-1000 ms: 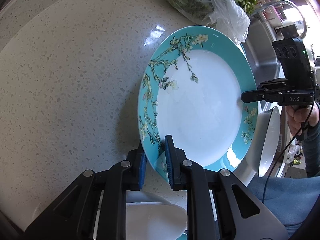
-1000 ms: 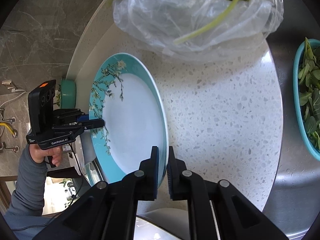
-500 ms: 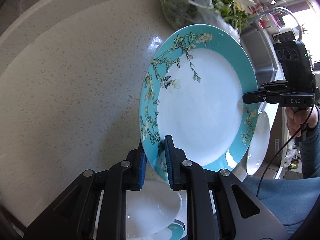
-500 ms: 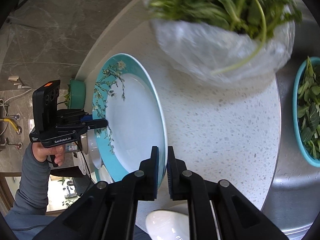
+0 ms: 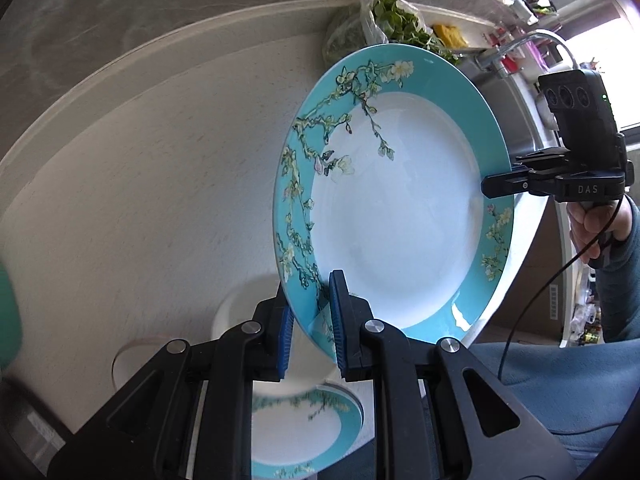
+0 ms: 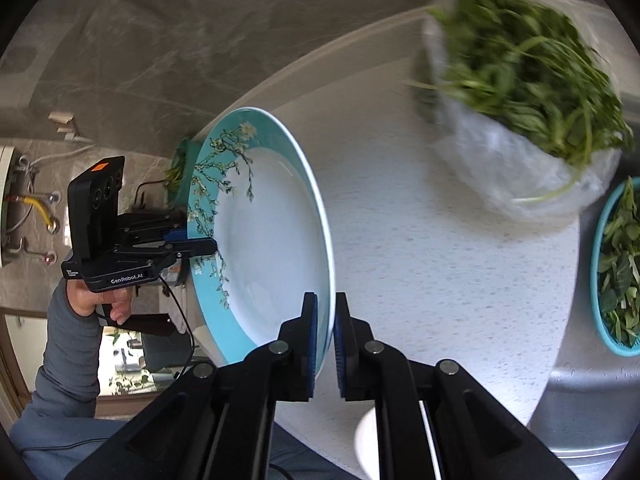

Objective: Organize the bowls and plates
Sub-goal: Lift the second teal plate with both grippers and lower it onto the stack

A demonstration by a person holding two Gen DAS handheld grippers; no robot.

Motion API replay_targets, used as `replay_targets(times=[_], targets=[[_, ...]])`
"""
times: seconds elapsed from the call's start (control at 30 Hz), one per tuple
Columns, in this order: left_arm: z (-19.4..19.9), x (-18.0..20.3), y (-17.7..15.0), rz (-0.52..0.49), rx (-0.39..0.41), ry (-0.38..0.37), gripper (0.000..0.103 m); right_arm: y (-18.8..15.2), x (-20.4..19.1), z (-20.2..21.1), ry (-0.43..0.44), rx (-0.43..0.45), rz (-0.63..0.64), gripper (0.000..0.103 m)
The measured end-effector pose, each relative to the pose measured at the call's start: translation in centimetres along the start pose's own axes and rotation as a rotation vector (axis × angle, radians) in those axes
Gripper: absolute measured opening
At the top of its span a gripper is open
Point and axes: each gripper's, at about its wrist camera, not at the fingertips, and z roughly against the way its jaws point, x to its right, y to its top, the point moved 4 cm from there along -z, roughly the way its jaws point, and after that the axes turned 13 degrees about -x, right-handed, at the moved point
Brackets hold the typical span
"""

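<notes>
Speckled pale surface (image 5: 160,184), kitchen setting. Left gripper (image 5: 310,320) clamped on near rim of turquoise blossom plate (image 5: 396,216), held tilted above surface; right gripper (image 6: 323,344) clamped on opposite rim. Second blossom plate (image 5: 296,436) below, near edge. Bagged greens (image 6: 520,92) at far edge.

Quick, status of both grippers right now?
Left gripper: shut on the teal-rimmed plate, near edge.
Right gripper: shut on the same plate's opposite edge.

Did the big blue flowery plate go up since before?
Yes. The round turquoise blossom-rimmed plate rose away from the speckled countertop; more dishes now show beneath it.
</notes>
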Motion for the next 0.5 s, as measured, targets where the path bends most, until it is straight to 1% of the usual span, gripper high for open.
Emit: replay_targets(times=[0.03, 0.13, 0.23, 0.33, 0.37, 0.5], targets=[[0.3, 0.1, -0.2, 0.006, 0.003, 0.001, 0.015, -0.1, -0.6, -0.1, 0.001, -0.003, 0.01, 0.011], [1.1, 0.0, -3.4, 0.032, 0.021, 0.005, 0.015, -0.4, -2.7, -1.0, 0.003, -0.02, 0.042, 0.011], [1.9, -1.0, -6.3, 0.063, 0.041, 0.006, 0.015, -0.7, -4.8, -2.5, 0.008, -0.042, 0.073, 0.011], [2.2, -2.0, -10.0, 0.096, 0.066, -0.002, 0.015, -1.0, -7.1, -4.0, 0.007, -0.061, 0.104, 0.011], [2.2, -2.6, -12.0, 0.112, 0.078, -0.012, 0.015, -1.2, -7.9, -4.6, 0.01, -0.067, 0.114, 0.011], [1.9, -4.0, -17.2, 0.16, 0.103, -0.036, 0.015, -2.1, -10.8, -7.1, 0.024, -0.095, 0.148, 0.011]])
